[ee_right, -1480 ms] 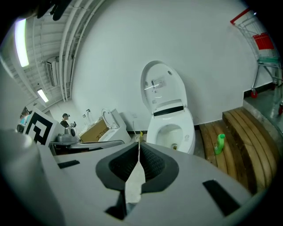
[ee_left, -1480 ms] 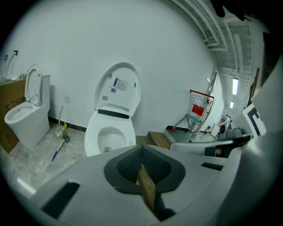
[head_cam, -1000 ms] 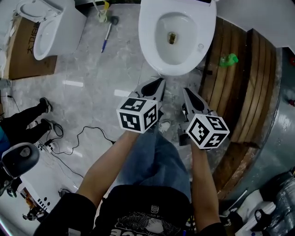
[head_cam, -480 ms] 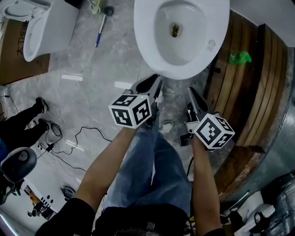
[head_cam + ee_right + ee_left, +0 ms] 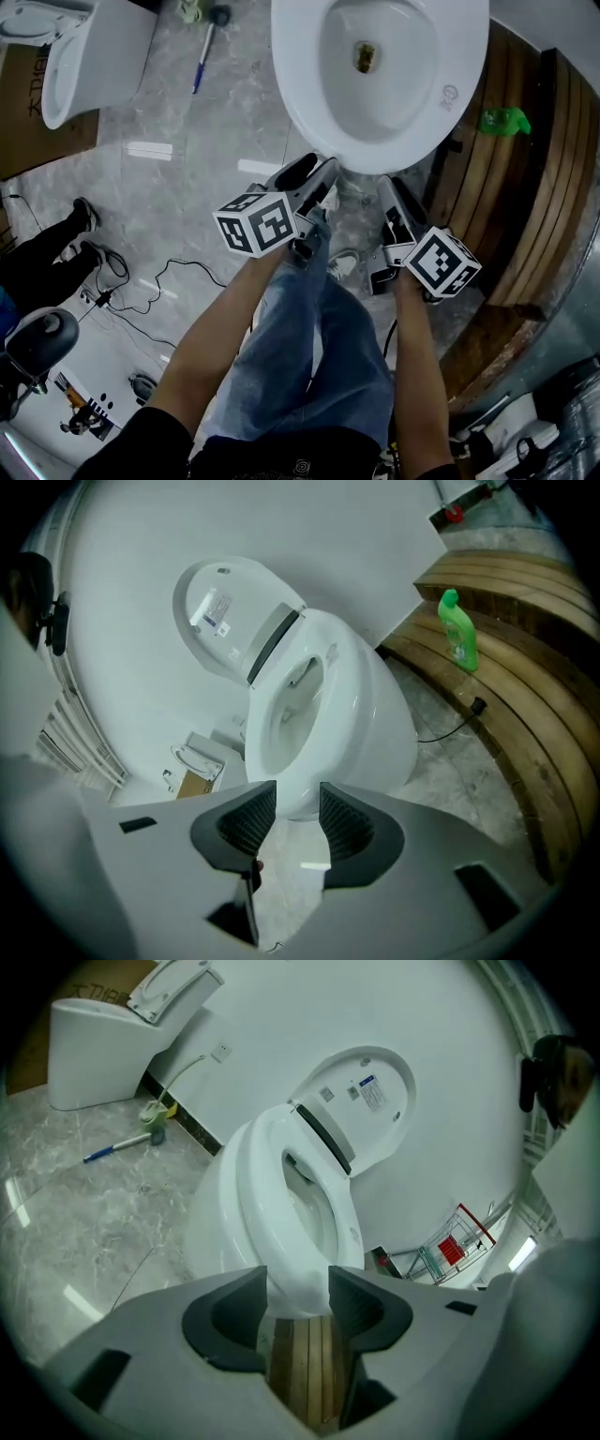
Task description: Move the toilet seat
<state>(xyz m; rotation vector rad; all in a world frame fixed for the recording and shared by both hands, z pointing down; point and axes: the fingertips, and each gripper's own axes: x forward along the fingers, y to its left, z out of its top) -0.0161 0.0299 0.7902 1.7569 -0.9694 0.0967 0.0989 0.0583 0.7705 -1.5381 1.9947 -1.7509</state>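
Observation:
The white toilet [image 5: 380, 70] fills the top middle of the head view, its bowl uncovered. In both gripper views an oval flap with stickers [image 5: 366, 1110] [image 5: 225, 611] stands raised at the back; I cannot tell seat from lid there. My left gripper [image 5: 312, 174] sits just under the bowl's front rim. Its jaws have just been opening and stand open with nothing between them [image 5: 298, 1290]. My right gripper [image 5: 394, 190] is beside it, below the rim's right front. Its jaws have also just been opening and are empty [image 5: 298, 806].
A second toilet [image 5: 75, 47] and cardboard [image 5: 28, 103] stand at upper left, and a blue-handled brush [image 5: 202, 56] lies on the marble floor. A green bottle [image 5: 504, 120] rests on the curved wooden platform [image 5: 530, 197] at right. Cables [image 5: 159, 281] and someone's shoes [image 5: 84, 220] are at left.
Both grippers have come down and closer to the bowl's front rim. Their jaws, shut before, now stand apart.

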